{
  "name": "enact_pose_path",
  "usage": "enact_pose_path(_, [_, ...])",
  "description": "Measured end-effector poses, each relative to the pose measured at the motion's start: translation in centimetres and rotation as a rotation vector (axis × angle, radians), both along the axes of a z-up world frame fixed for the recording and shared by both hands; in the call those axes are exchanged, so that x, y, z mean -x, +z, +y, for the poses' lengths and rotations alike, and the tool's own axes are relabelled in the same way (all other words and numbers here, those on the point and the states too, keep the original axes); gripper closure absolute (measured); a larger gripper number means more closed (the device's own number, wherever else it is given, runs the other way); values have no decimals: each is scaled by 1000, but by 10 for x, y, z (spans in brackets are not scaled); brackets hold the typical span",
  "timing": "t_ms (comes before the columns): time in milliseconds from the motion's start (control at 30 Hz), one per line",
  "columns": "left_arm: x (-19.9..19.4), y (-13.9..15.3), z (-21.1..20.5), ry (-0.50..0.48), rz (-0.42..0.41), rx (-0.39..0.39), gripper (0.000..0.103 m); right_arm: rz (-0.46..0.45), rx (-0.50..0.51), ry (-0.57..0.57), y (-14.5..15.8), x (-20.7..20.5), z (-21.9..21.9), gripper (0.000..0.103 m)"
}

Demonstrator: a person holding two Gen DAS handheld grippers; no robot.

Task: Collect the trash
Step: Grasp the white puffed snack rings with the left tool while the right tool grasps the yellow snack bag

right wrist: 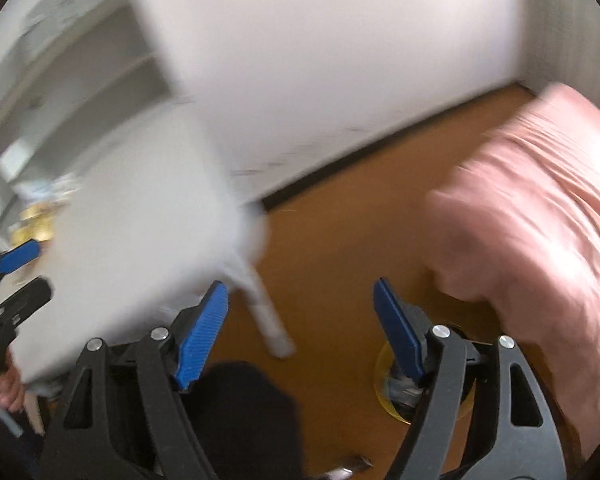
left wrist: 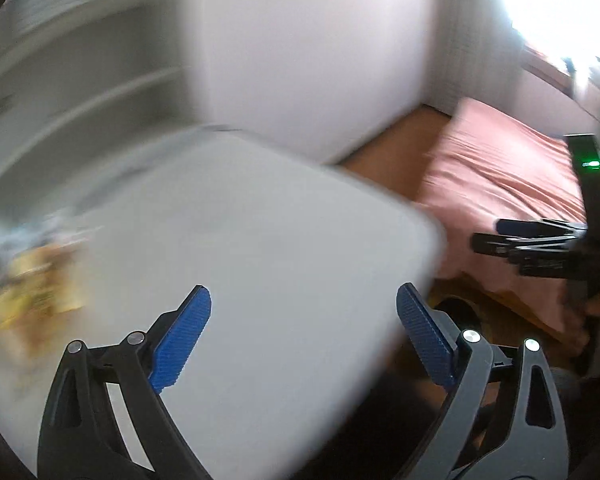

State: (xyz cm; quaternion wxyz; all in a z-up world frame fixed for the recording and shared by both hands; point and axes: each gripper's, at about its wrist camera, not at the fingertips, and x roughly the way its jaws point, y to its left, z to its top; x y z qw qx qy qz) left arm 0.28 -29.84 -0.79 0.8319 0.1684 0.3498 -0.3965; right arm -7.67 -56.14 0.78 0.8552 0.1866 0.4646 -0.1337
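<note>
Both views are motion-blurred. My left gripper [left wrist: 304,320] is open and empty above a white table [left wrist: 260,248]. Blurred yellow and pale wrappers [left wrist: 36,292] lie at the table's left edge, left of the gripper. My right gripper [right wrist: 300,316] is open and empty, over the brown floor [right wrist: 340,248] beside the table's corner [right wrist: 140,208]. The same trash [right wrist: 40,216] shows at the far left of the right wrist view. The right gripper appears at the right of the left wrist view [left wrist: 500,236]; the left gripper's blue pad [right wrist: 20,256] shows at the left of the right wrist view.
A bed with a pink cover [left wrist: 500,176] [right wrist: 540,208] stands on the right. A white wall [right wrist: 340,60] and grey shelves [left wrist: 80,80] lie behind the table. A white table leg [right wrist: 264,312] reaches the floor. A round yellow-rimmed object [right wrist: 396,396] sits on the floor under my right gripper.
</note>
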Motion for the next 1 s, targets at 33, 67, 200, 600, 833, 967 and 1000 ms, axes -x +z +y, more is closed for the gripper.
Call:
enact_pose_path(33, [-16,4,28,60,-6,-5,12,-11,-30,53,3,-23,19,30])
enact_pose_path(67, [-30,6,53,122,-10,-8,12,-18,-62,102,5,-46,38,30])
enact_pose_path(200, [-78,10,152,332,16,-3,12,-22,-171,249,1,-116,106,30])
enact_pose_path(600, [-123,-18,330,688,186,145,12,80,-503,387,-46,-242,252,30])
enact_pose_path(833, [-137,-16,322,651,156,106,12,86,-582,305,-59,-274,265,66])
enact_pose_path(967, [-163,-16,307,620,135,79,12,97,-620,312,-58,-272,256,94])
enact_pose_path(1000, [-168,-17,302,612,127,72,12,86,-617,316,-50,-266,249,95])
